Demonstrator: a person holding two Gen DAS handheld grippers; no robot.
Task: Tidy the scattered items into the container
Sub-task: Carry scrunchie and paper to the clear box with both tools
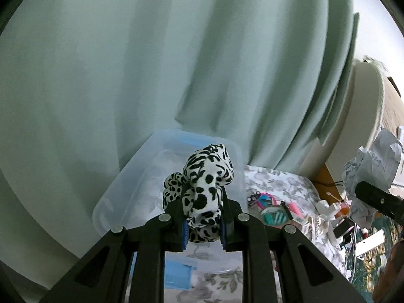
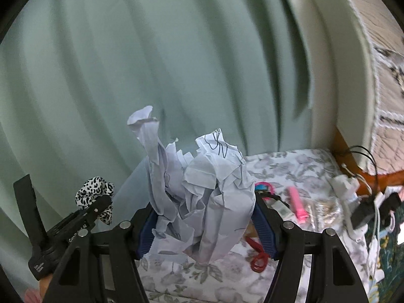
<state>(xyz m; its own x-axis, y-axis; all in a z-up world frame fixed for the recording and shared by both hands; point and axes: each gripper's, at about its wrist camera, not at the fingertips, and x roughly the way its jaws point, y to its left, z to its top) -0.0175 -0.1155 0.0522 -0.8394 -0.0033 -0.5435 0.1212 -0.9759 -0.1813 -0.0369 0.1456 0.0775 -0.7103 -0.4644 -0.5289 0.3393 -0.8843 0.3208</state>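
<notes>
Left wrist view: left gripper [image 1: 203, 229] is clamping a leopard-print scrunchie [image 1: 204, 176], holding it above the near end of the clear plastic container [image 1: 121, 189] on the floral cloth [image 1: 277, 179].

Right wrist view: right gripper [image 2: 204, 229] is pinching a crumpled paper wad [image 2: 202, 184]; red scissors [image 2: 257, 255] are lying beneath, near right.

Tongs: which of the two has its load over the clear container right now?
The left tongs, shut on the leopard-print scrunchie, held above the clear container. The right tongs clamp crumpled paper off to its side.
</notes>
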